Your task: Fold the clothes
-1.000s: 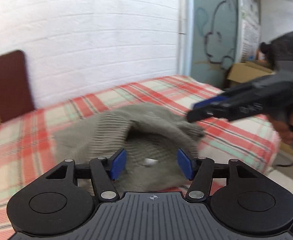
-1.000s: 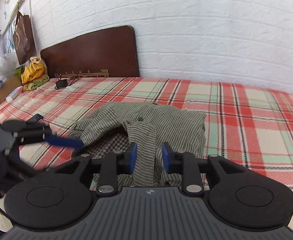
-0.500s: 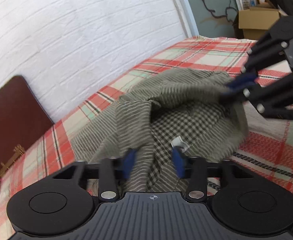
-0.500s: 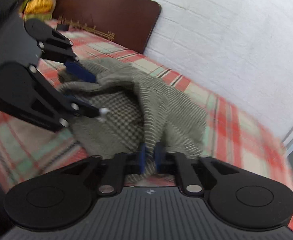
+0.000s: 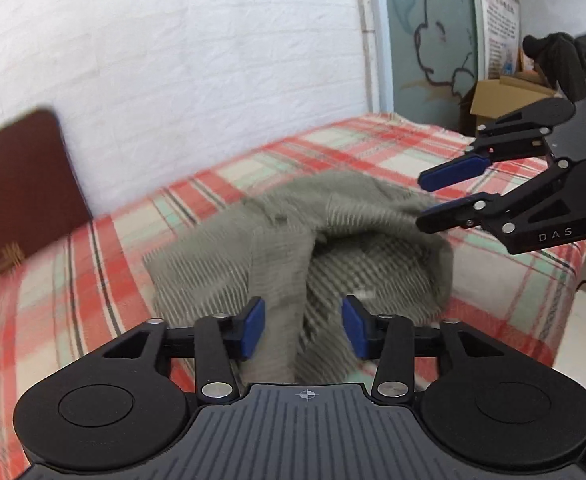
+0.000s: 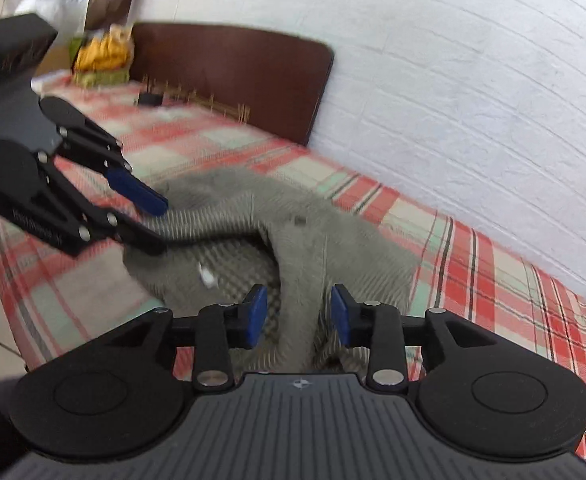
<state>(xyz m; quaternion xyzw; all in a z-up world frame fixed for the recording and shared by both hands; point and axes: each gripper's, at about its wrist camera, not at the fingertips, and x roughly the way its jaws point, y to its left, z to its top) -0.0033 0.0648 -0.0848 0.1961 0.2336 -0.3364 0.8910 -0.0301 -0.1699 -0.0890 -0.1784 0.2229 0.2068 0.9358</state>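
A grey-green striped shirt (image 5: 277,236) with a checked lining lies crumpled on the red and green plaid bed (image 5: 105,280). My left gripper (image 5: 303,328) hovers at the shirt's near edge, its jaws opening; a fold of cloth hangs between the blue pads, which do not press on it. My right gripper (image 6: 297,314) is opening too, over a ridge of the shirt (image 6: 333,240) that runs loosely between its pads. Each gripper shows in the other's view: the right gripper (image 5: 427,200) by the shirt's right edge, the left gripper (image 6: 153,222) by its left edge.
A brown headboard (image 6: 229,80) stands against the white brick wall (image 6: 473,80). Yellow and green items (image 6: 101,56) sit beside it, and a small black object (image 6: 149,98) lies on the bed. A cardboard box (image 5: 505,96) stands past the bed's foot. The bed's near edge (image 5: 513,344) drops to the floor.
Half a second ago both grippers were shut on folds of the shirt. Both have since opened and the cloth sits loose between the pads. Both views have rolled back toward level.
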